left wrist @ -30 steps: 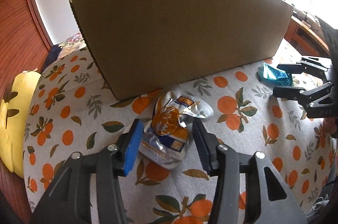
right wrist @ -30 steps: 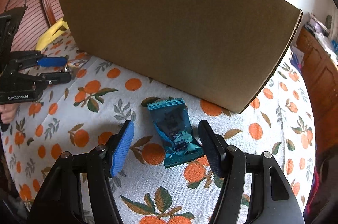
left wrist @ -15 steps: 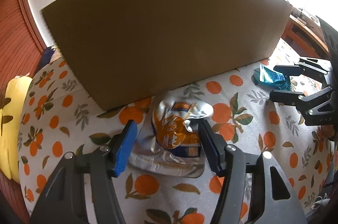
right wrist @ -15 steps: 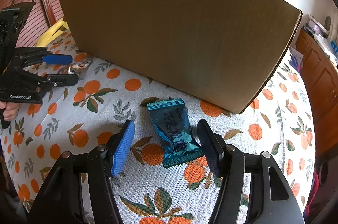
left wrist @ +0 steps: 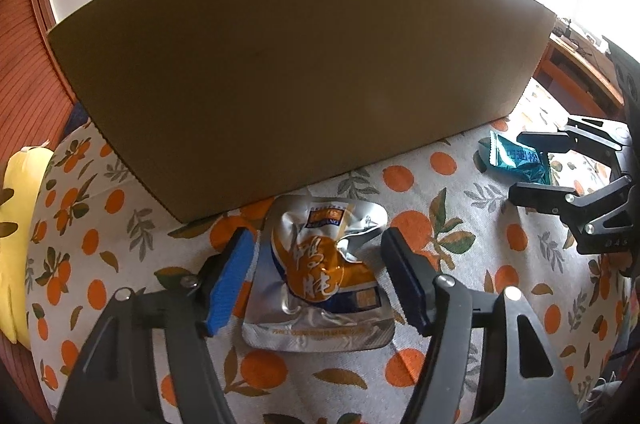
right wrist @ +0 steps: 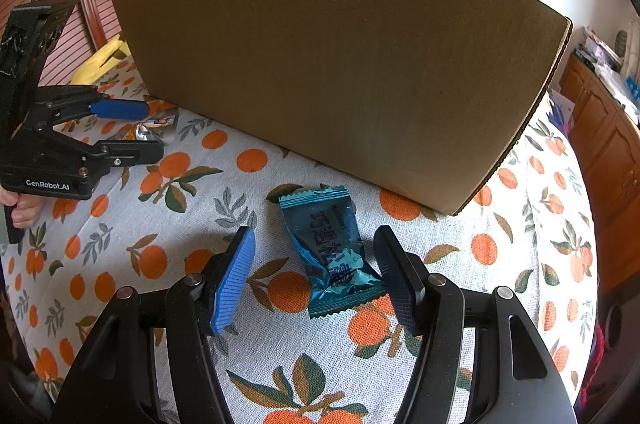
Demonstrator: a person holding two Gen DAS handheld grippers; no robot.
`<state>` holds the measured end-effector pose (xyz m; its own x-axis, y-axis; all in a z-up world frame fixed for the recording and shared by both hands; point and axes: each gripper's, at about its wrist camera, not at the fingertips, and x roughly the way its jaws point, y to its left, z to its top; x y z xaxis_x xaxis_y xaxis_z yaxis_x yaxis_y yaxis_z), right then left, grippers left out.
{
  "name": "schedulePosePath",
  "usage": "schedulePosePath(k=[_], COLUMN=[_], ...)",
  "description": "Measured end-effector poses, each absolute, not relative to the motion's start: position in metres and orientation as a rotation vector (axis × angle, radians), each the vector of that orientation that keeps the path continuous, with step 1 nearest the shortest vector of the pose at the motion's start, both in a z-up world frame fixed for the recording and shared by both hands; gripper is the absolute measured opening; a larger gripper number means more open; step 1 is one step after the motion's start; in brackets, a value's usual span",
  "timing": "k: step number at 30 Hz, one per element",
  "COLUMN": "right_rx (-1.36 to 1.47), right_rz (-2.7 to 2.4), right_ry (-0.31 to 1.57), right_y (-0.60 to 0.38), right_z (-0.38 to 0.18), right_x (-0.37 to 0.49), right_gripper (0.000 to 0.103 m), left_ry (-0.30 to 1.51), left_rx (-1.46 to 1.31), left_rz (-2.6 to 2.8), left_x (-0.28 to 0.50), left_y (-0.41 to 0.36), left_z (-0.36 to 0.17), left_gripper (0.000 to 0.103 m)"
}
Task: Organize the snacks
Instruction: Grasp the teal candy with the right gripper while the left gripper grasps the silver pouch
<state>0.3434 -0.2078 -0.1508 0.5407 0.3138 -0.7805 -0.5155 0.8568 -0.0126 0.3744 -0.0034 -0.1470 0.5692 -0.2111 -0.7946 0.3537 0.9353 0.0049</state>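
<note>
The counter (right wrist: 168,224) is covered by a pale cloth printed with oranges and green leaves. A large cardboard box (right wrist: 344,71) is stood on it toward the back, its long brown side turned to both cameras. A crumpled silver and orange snack pouch (left wrist: 320,276) is laid flat on the cloth just in front of the box. A teal wrapped candy (right wrist: 332,252) is laid further along, near the box's other end. A yellow object (left wrist: 16,224), possibly a cushion, is seen at the counter's far edge.

Left gripper (left wrist: 316,278) wider around silver snack pouch (left wrist: 320,280), just opening.
</note>
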Motion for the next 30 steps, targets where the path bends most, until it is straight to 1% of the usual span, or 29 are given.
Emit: schedulePosePath(k=[4,6,8,9,11,12,22,24,27,28,29,30], right_rx=[-0.253,-0.254,-0.254,-0.254,-0.254,-0.254,-0.256,-0.258,-0.250,-0.249,-0.248,-0.249], right_rz=[0.499,0.499,0.499,0.499,0.499,0.499,0.496,0.491,0.492,0.492,0.493,0.489], right_ry=[0.870,0.870,0.870,0.870,0.870,0.870,0.870,0.867,0.866,0.865,0.865,0.867], right_y=[-0.208,-0.208,-0.208,-0.208,-0.208,-0.208,-0.208,-0.208,-0.210,-0.211,-0.211,-0.211], right_z=[-0.151,-0.151,-0.151,-0.151,-0.151,-0.151,-0.151,-0.151,-0.149,-0.149,-0.148,-0.147], right_x=[0.343,0.344,0.344,0.343,0.344,0.344,0.344,0.345,0.345,0.345,0.344,0.343], right_gripper=[0.063,0.064,0.064,0.064,0.064,0.064,0.063,0.059,0.046,0.035,0.028,0.026], left_ry=[0.897,0.898,0.903,0.905,0.899,0.892,0.888,0.885,0.875,0.870,0.864,0.857], left_rx=[0.165,0.162,0.162,0.166,0.192,0.210,0.163,0.160,0.148,0.146,0.145,0.145], left_rz=[-0.322,-0.322,-0.334,-0.341,-0.353,-0.356,-0.359,-0.365,-0.369,-0.369,-0.369,-0.370], left_x=[0.373,0.370,0.366,0.363,0.358,0.354,0.331,0.325,0.317,0.313,0.311,0.307], left_y=[-0.003,-0.004,-0.004,-0.004,-0.007,-0.010,-0.005,-0.004,-0.003,-0.002,-0.001,0.001], left_z=[-0.148,-0.149,-0.148,-0.147,-0.145,-0.144,-0.139,-0.136,-0.132,-0.130,-0.128,-0.126], left_gripper=[0.067,0.065,0.057,0.054,0.042,0.038,0.037,0.037,0.037,0.037,0.037,0.037])
